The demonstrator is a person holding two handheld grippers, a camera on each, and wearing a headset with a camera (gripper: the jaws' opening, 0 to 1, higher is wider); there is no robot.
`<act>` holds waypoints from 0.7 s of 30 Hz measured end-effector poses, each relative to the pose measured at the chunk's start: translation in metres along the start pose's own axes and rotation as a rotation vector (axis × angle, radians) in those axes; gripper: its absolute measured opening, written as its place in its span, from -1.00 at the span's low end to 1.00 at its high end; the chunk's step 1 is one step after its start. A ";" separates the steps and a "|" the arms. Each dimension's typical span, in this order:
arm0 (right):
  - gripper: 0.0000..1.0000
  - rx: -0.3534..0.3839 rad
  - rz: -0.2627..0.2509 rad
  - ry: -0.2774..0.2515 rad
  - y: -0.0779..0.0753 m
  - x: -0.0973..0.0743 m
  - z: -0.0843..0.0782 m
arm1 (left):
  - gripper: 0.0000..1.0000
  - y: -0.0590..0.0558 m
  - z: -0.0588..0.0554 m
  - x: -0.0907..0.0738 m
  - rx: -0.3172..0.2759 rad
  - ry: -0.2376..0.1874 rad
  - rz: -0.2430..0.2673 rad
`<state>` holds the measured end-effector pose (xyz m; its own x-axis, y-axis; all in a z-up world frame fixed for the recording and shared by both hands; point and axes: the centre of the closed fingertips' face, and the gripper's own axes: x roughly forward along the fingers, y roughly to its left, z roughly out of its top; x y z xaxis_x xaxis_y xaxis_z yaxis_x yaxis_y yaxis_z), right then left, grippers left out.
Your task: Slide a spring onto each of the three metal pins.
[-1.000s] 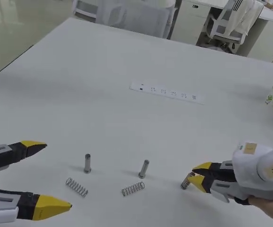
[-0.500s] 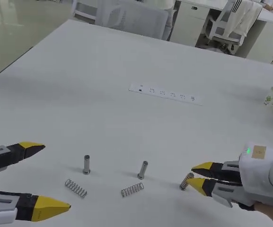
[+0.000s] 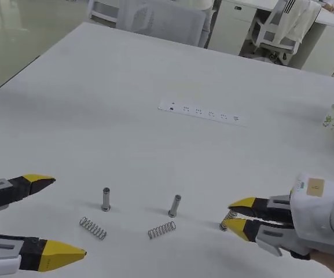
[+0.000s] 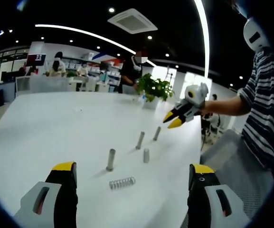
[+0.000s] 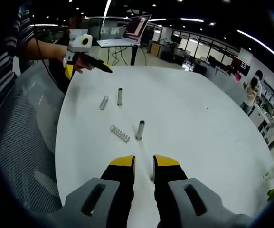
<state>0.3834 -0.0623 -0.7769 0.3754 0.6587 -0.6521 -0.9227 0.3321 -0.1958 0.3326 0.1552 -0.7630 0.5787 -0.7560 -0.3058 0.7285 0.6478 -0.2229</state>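
Fingers of the right gripper (image 3: 234, 215), narrowly apart, flank the spring-covered pin (image 3: 227, 222) (contact unclear); the left gripper (image 3: 68, 216) gapes wide near a loose spring (image 3: 93, 228)

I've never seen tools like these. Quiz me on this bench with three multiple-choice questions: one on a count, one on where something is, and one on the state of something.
1. How many loose springs lie flat on the table?
A. one
B. two
C. four

2. Where is the white power strip?
A. between the springs
B. held in a gripper
C. beyond the upright pins, farther up the table

3. How is the left gripper?
A. fingers wide apart, holding nothing
B. shut on a spring
C. shut on a pin

Answers:
1. B. The head view shows two springs lying on the table, one near each of the two bare pins.
2. C. The strip lies alone past the pins, toward the table's middle.
3. A. The left gripper's own view shows a broad gap between its yellow tips, with nothing in it.
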 end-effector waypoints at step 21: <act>-0.74 -0.201 0.183 0.032 0.050 0.048 0.030 | 0.88 0.002 -0.006 0.000 -0.007 0.011 0.003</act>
<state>0.3582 0.0062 -0.7956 0.2005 0.6729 -0.7121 -0.9750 0.0662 -0.2120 0.3315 0.1571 -0.7684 0.5769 -0.7531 -0.3162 0.7242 0.6506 -0.2284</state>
